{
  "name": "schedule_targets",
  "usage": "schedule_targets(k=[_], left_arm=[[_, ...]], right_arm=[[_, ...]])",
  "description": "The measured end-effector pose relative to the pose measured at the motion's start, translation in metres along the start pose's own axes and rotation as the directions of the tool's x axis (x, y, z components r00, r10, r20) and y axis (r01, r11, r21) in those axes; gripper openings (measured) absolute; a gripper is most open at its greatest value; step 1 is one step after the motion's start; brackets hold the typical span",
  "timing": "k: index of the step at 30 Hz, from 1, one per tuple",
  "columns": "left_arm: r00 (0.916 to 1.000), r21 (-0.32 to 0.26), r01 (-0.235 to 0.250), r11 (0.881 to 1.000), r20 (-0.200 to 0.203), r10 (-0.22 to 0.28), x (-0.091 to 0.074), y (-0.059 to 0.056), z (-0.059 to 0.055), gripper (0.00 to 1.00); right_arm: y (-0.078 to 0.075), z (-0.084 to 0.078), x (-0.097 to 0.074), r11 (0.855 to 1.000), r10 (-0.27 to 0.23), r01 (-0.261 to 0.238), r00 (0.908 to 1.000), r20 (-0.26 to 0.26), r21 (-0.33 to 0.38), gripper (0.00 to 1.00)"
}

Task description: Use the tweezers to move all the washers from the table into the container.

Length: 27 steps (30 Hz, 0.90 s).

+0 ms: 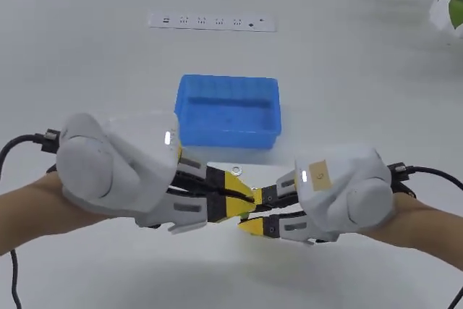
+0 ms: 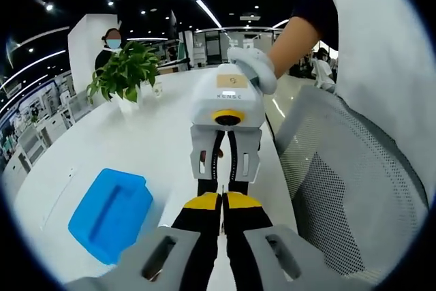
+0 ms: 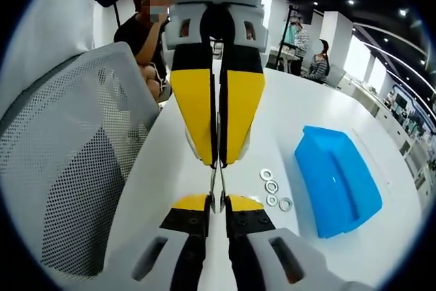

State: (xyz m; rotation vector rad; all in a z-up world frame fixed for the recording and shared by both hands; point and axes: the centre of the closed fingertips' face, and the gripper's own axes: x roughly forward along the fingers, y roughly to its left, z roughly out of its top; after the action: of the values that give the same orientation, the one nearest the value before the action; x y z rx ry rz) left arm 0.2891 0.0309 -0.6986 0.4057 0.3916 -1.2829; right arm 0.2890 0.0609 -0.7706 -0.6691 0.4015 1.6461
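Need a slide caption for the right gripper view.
Left tongs and right tongs both grip the tweezers; four washers beside the blue container.

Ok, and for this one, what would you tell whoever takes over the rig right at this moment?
Left claw: shut on the tweezers.
Right claw: tip to tip with the left one, shut on the tweezers' other end.
Washers: four in a cluster on the table, beside the blue container, which looks empty.
Done: tweezers are off the table; no washer moved.
Left: settle the tweezers in one claw, then carry all four washers into the container.
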Motion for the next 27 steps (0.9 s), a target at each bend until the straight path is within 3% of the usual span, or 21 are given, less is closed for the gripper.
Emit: schedule_targets(k=[4, 9, 15, 21, 27], left_arm=[[1.0, 0.013, -0.003, 1.0, 0.001, 0.003, -0.006, 0.0, -0.002, 0.04], [0.9997, 0.01, -0.024, 1.0, 0.008, 0.024, -0.011, 0.005, 0.0, 0.04], [0.9995, 0.034, -0.032, 0.999, 0.008, 0.032, -0.017, 0.014, 0.003, 0.04], [0.9984, 0.05, -0.057, 0.997, 0.006, 0.057, -0.016, 0.026, 0.002, 0.04], [0.9987, 0.051, -0.052, 0.997, 0.002, 0.052, -0.01, 0.028, 0.0, 0.04]], right_arm=[[0.0, 0.002, 0.001, 1.0, 0.003, -0.003, 1.0, 0.005, 0.006, 0.11], [-0.002, -0.006, 0.001, 1.0, -0.011, 0.011, 0.9995, -0.03, 0.004, 0.16], [-0.01, -0.011, -0.001, 0.999, -0.039, 0.039, 0.9986, -0.035, 0.01, 0.23], [-0.018, -0.011, -0.002, 0.998, -0.07, 0.07, 0.9971, -0.031, 0.009, 0.26], [-0.02, -0.017, -0.003, 0.996, -0.083, 0.084, 0.9956, -0.042, 0.018, 0.27]])
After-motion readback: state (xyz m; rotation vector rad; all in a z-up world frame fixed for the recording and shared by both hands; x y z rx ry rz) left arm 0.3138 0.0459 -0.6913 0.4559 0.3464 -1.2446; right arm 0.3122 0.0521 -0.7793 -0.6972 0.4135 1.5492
